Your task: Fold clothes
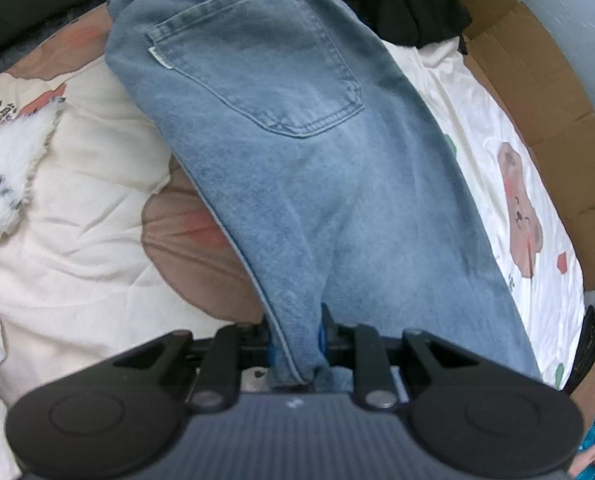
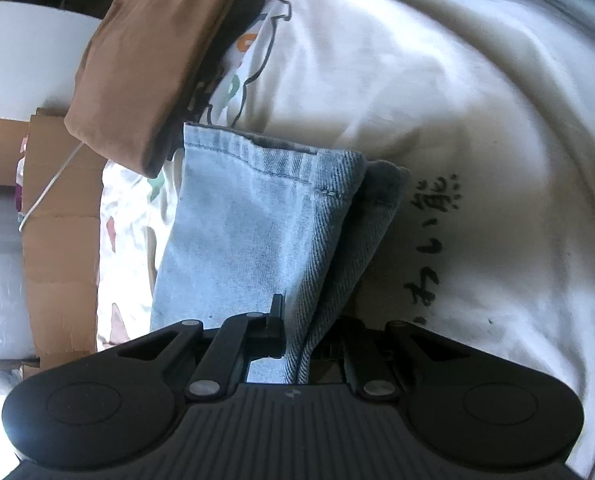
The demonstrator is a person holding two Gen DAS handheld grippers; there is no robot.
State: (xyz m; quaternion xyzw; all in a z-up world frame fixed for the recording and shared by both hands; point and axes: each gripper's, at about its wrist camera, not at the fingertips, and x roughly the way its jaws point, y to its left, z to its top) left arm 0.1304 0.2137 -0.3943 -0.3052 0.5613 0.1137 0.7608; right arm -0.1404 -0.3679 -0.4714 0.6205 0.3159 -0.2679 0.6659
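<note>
Cream quilt (image 1: 77,240) with bear prints and black script covers the bed and fills most of both views, wrinkled, with a brown print patch showing under the denim in the left wrist view. Light blue jeans (image 1: 297,160) lie across the quilt, seat side up with a back pocket (image 1: 265,68) facing the camera and the elastic waistband at the far top edge; the fabric runs down into the left gripper (image 1: 297,344). Left gripper's jaws are clamped on a bunched fold of the jeans. In the right wrist view the jeans' leg ends (image 2: 257,216) lie stacked on the quilt, hems away from the camera, one leg offset just past the other. Right gripper (image 2: 297,340) has its jaws pinched tight on the edge of those leg layers. Flattened cardboard (image 1: 537,80) sits along the bed's edge, beside the quilt. A brown garment (image 2: 149,64) lies folded at the top left of the right wrist view, just beside the hems. Black clothing (image 1: 409,4) is piled beyond the waistband. A white fluffy item (image 1: 5,168) with dark specks rests on the quilt at the left edge. A thin white cord (image 2: 49,188) crosses the cardboard.
</note>
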